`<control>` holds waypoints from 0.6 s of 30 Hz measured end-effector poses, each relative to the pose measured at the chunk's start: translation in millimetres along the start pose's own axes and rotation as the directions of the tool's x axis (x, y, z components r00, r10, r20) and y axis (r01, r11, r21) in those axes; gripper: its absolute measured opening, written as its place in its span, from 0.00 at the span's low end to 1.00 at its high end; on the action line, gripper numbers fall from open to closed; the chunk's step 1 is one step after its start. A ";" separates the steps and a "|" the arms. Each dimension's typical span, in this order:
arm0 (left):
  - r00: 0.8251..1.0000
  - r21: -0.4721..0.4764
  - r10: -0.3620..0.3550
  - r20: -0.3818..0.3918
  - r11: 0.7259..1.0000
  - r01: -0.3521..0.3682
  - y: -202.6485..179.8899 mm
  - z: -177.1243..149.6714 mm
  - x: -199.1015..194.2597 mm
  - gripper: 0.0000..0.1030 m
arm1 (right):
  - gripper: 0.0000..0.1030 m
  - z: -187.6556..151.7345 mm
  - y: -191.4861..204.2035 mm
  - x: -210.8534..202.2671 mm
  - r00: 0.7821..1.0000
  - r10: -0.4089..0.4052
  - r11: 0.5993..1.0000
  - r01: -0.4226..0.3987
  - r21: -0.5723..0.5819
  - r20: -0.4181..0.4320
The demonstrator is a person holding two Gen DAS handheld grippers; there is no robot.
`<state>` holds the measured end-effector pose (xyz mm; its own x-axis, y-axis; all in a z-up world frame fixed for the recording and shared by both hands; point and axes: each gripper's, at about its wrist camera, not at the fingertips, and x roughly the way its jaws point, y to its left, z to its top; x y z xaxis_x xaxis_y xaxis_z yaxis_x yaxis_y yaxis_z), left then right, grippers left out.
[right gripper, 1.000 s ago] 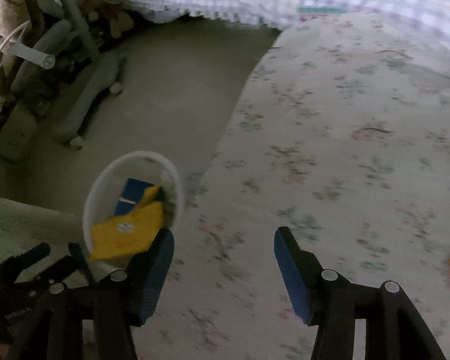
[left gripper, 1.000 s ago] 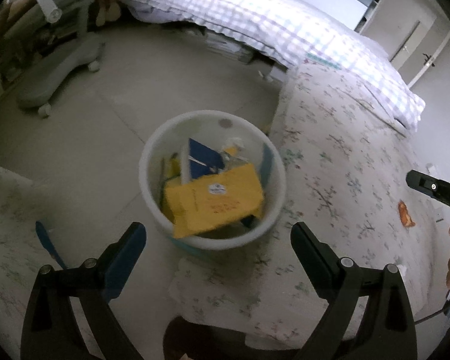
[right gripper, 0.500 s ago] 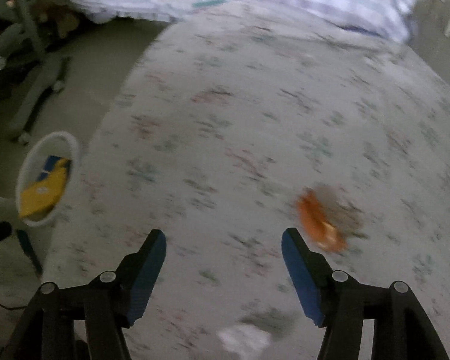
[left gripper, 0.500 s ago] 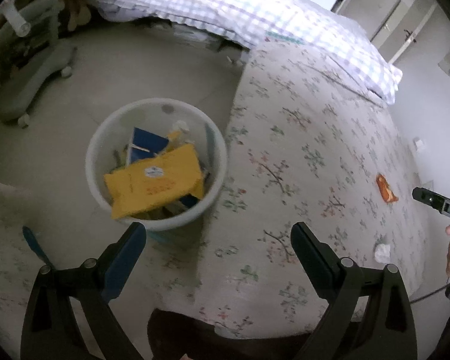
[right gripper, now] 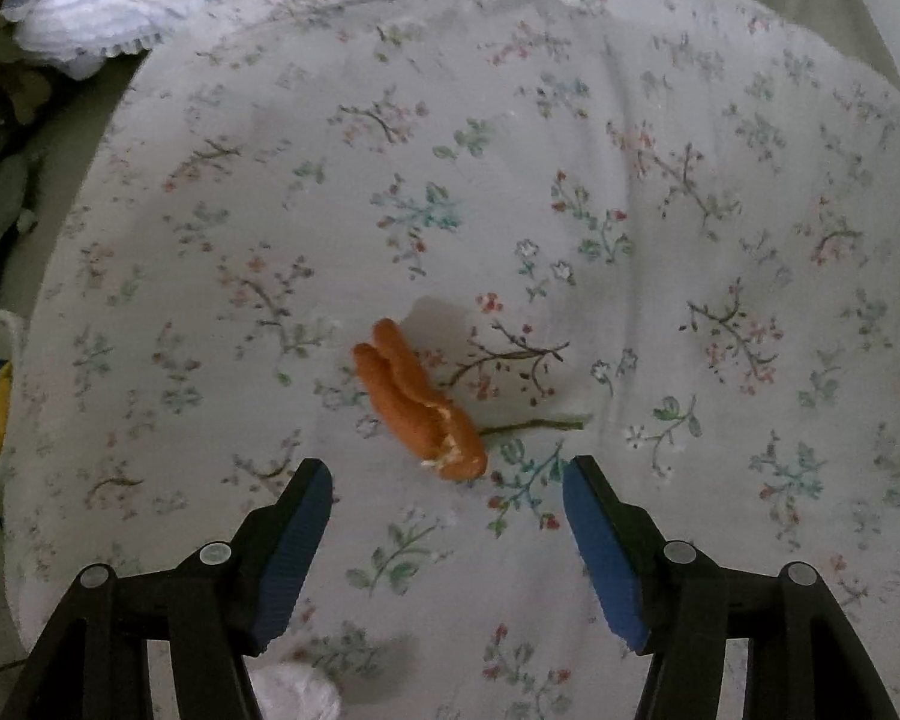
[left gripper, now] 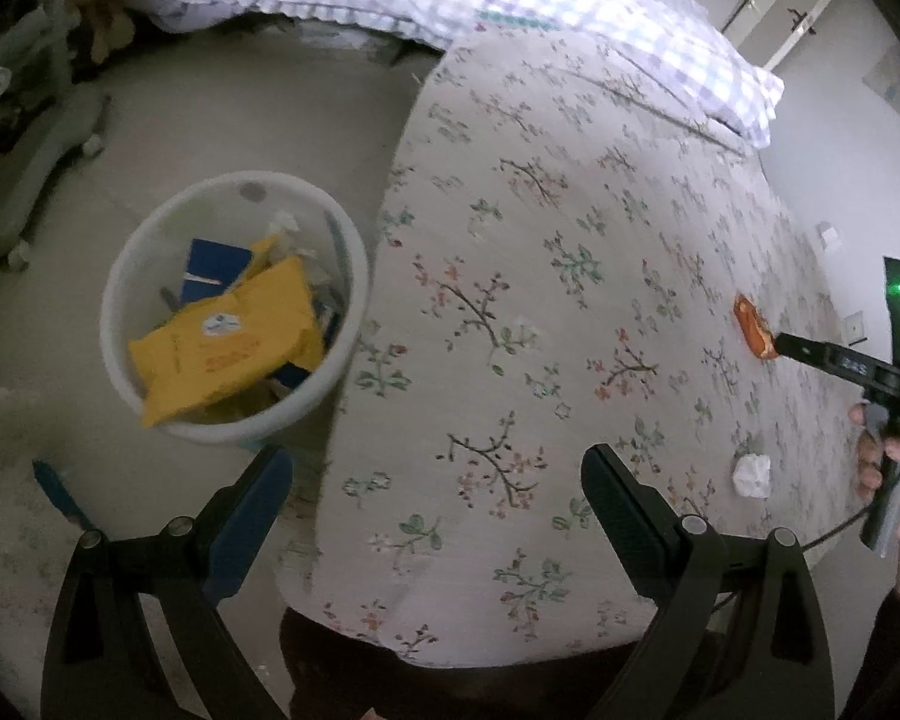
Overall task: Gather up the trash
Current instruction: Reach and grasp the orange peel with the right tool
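A: Item one, right gripper point(right gripper: 447, 483)?
B: Tilted steeply down over the floral bedspread point(right gripper: 630, 210), jaws spread, nothing between them. The orange peel point(right gripper: 417, 402) lies just ahead, at twelve o'clock.
A: Item two, left gripper point(left gripper: 435, 474)?
B: Angled down likewise, jaws spread and empty, over the bed's corner. White bin point(left gripper: 234, 438) at ten o'clock, yellow packet point(left gripper: 228, 348) inside.
A: Other trash?
B: Crumpled tissue point(left gripper: 752, 476) on the bedspread, three o'clock of the left gripper, near the person's hand point(left gripper: 888, 468).

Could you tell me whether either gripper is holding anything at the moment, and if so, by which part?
Nothing is held. The right gripper stands open just short of the orange peel on the bedspread; the left gripper is open and empty.
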<state>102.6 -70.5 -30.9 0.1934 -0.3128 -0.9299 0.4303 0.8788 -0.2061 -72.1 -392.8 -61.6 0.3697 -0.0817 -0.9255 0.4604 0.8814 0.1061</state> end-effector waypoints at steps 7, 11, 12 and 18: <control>0.998 0.071 0.007 -0.057 0.997 -0.003 -28.1 4.7 14.6 0.95 | 0.39 5.7 3.4 33.8 0.999 0.028 0.999 -0.029 -0.017 -0.022; 0.994 0.136 -0.001 -0.107 0.991 0.016 -56.5 9.1 24.1 0.95 | 0.20 1.9 7.8 37.2 1.000 0.001 0.998 -0.001 -0.065 -0.003; 0.992 0.153 -0.006 -0.123 0.988 0.025 -65.2 10.4 27.1 0.95 | 0.16 0.3 7.1 34.1 1.000 0.004 0.997 -0.005 -0.073 -0.007; 0.978 0.288 -0.036 -0.206 0.953 0.096 -129.5 13.6 42.6 0.95 | 0.14 -20.2 -13.6 -6.8 0.999 0.035 0.997 -0.035 -0.071 -0.010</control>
<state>67.1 -202.5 -39.7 -0.0081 -0.2633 -0.9647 0.6826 0.7035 -0.1978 -97.2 -394.8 -64.1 0.3775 -0.0464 -0.9249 0.3883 0.9146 0.1125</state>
